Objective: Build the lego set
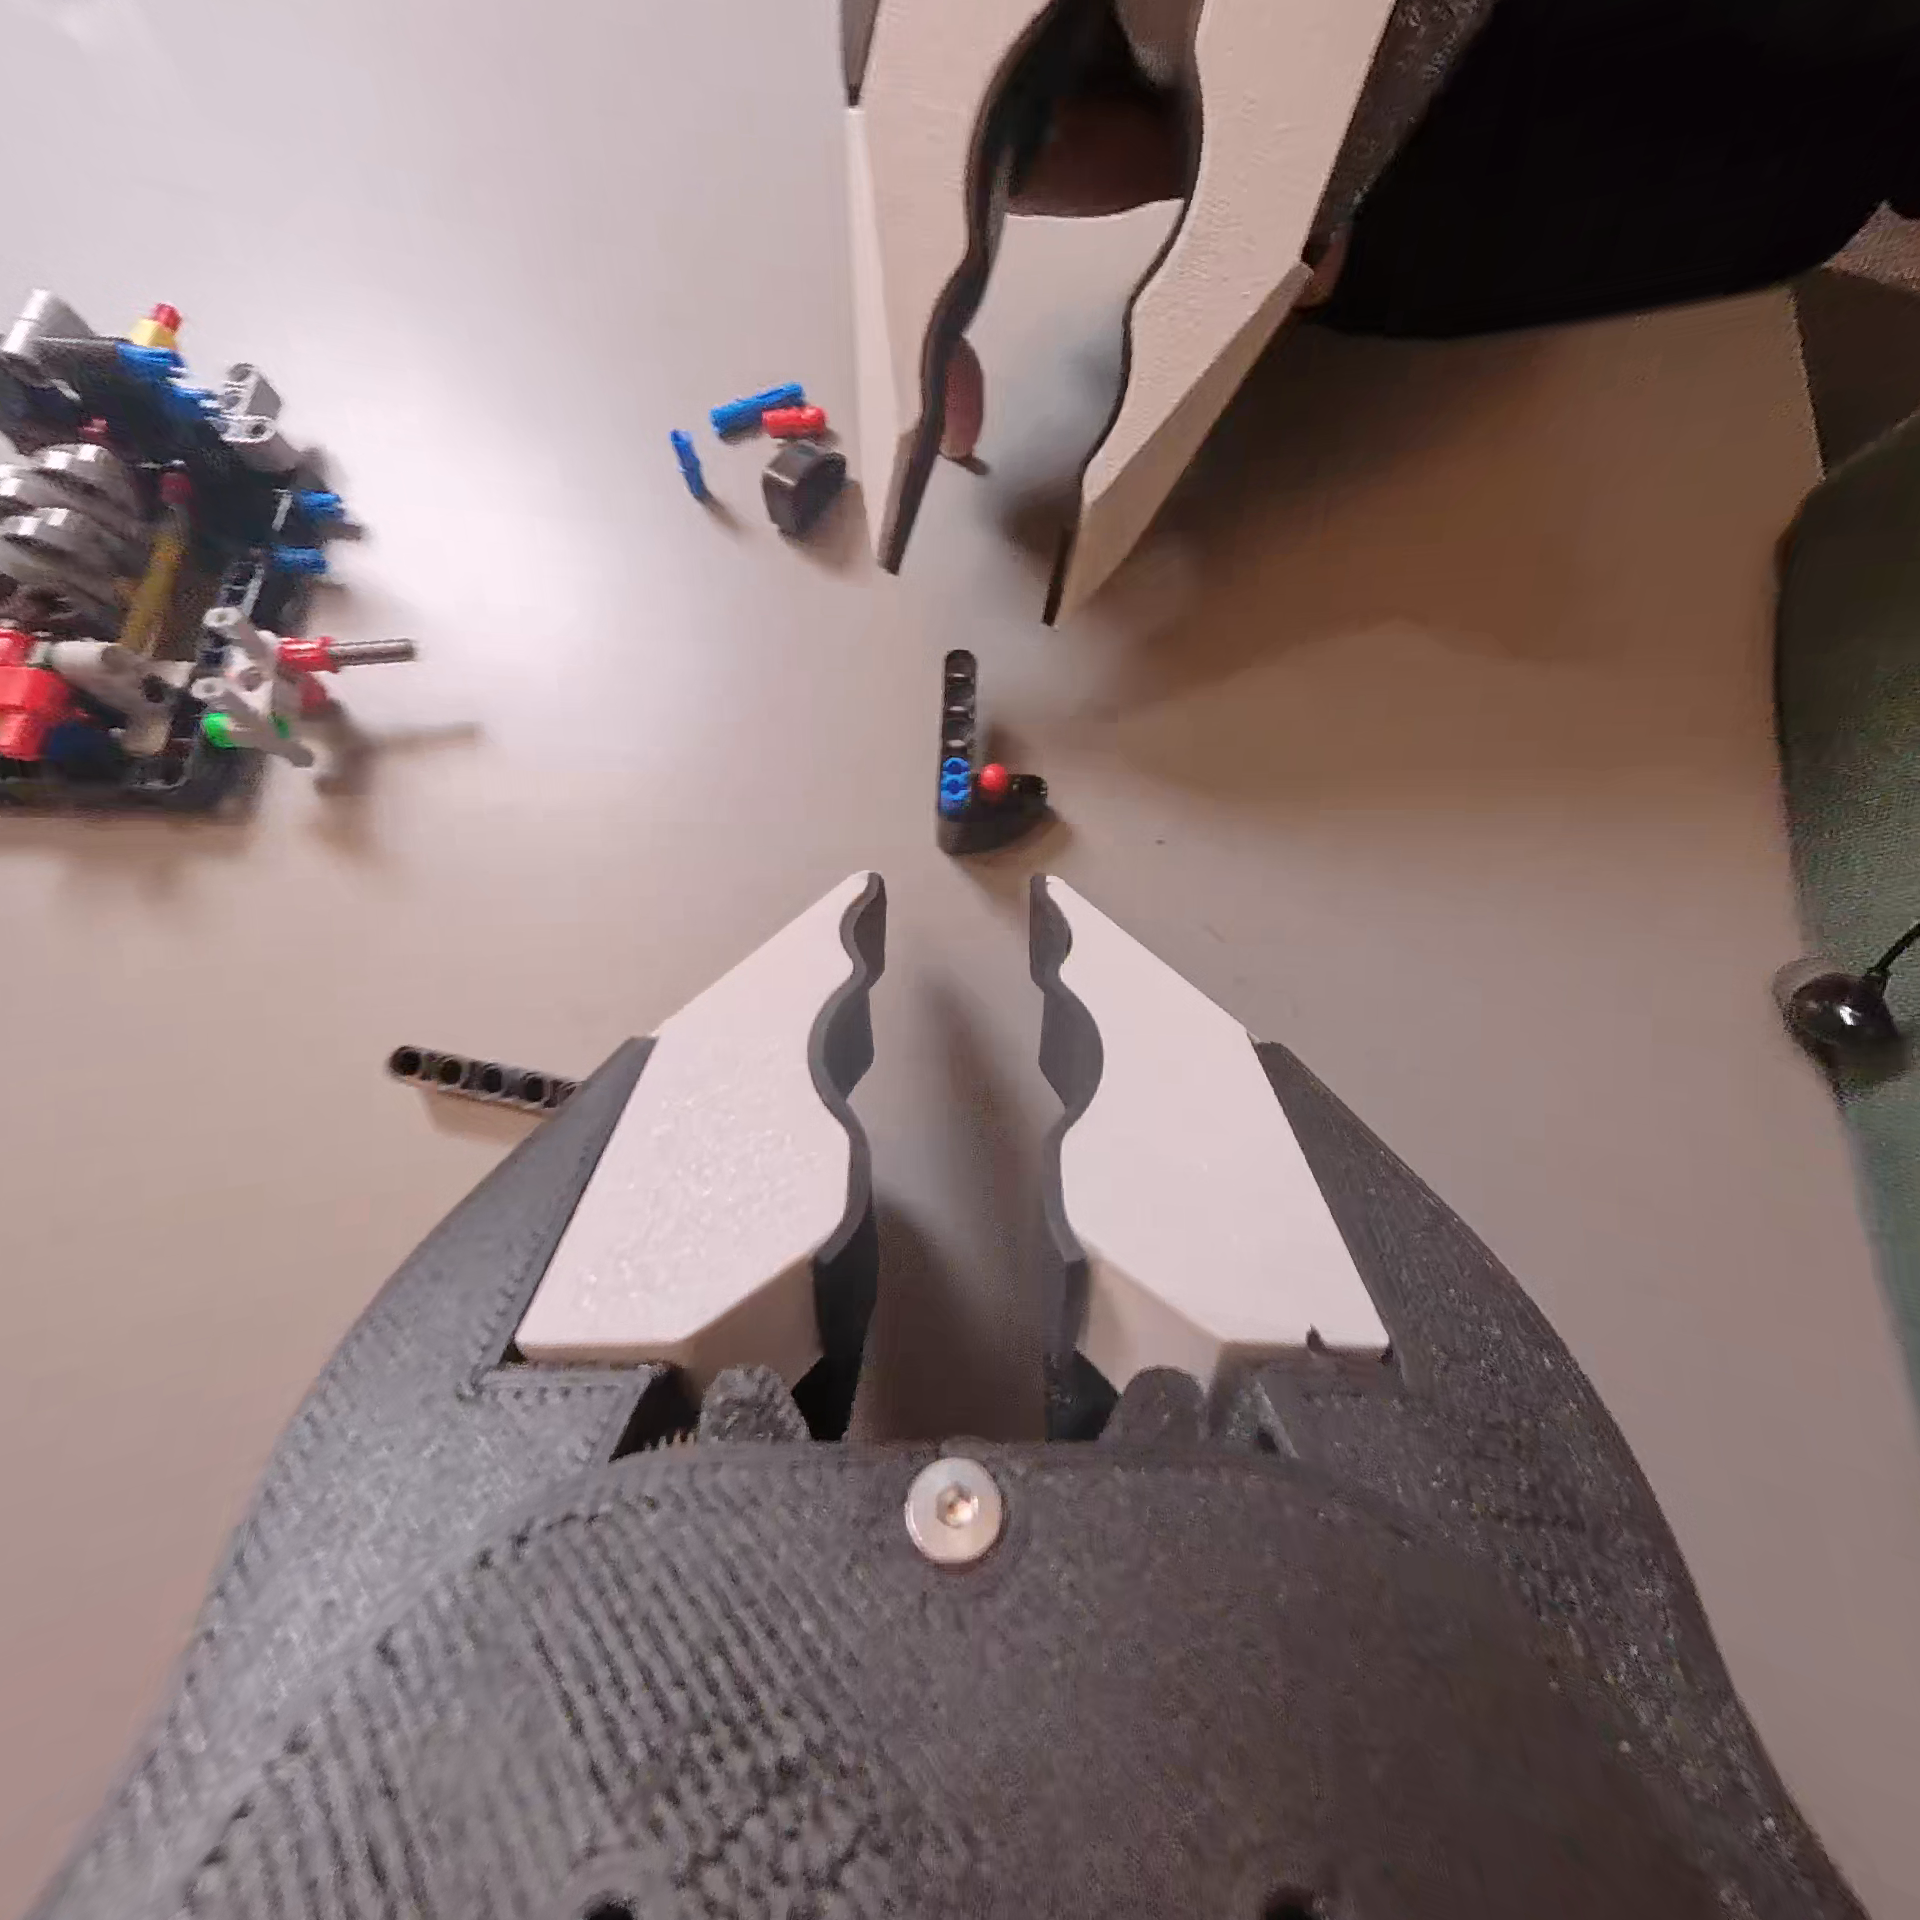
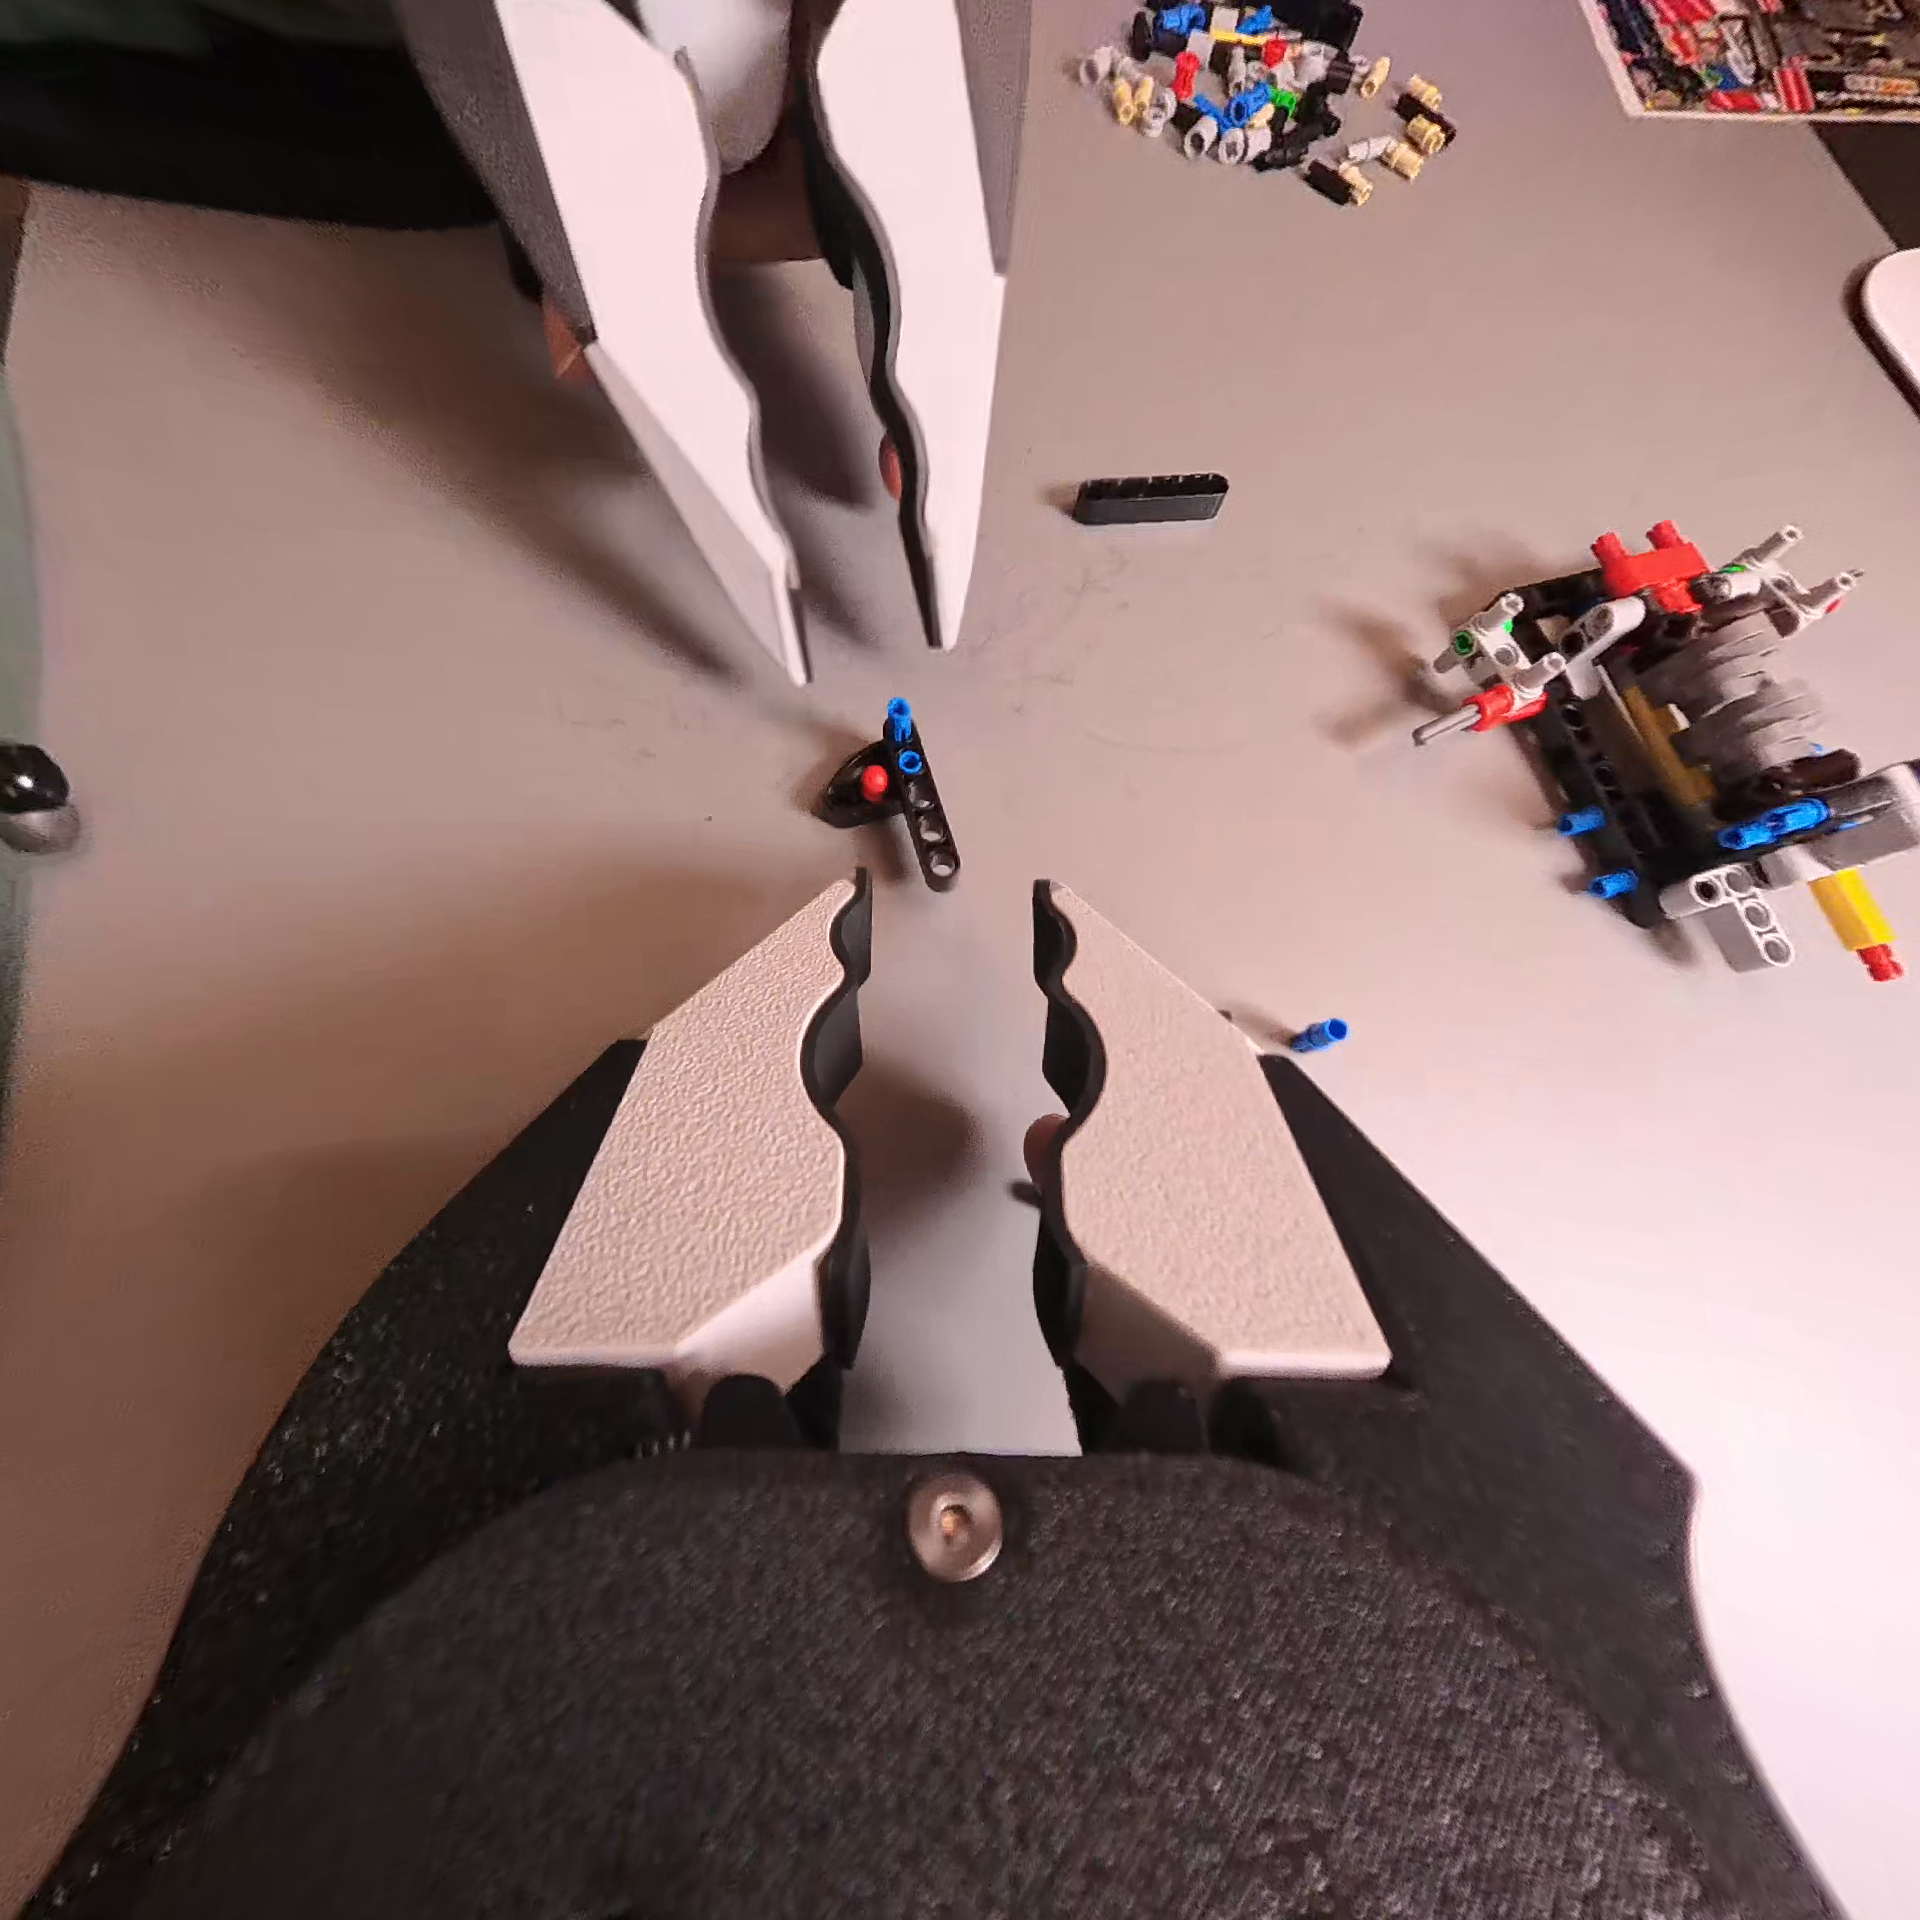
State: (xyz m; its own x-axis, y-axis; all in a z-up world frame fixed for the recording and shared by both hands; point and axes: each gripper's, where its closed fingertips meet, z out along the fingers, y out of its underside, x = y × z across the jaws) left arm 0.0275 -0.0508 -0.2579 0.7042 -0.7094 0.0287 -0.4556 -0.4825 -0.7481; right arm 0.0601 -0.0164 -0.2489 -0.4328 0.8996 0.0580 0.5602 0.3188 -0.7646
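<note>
Black and small, the L-beam [image 1: 964,764] with its blue pins and red pin lies flat on the table [image 1: 582,260], directly between the two tongs, which face each other from either side. The left tongs [image 1: 956,883] stand apart and empty, tips just short of the beam's corner; the right tongs [image 2: 951,888] are likewise apart, holding nothing, near the beam's long arm. The main risk, as I judge it, is that either pair closes on the protruding pins rather than the beam body and pops one loose (they look only pressed in). A flat piece on a smooth top may also skid away if one fingertip touches first. Both tongs converging on so small a part could collide. The half-built model [image 2: 1683,748] sits well apart to one side, as do a straight beam [image 2: 1151,497] and loose pins [image 1: 764,416], so those seem safe.
</note>
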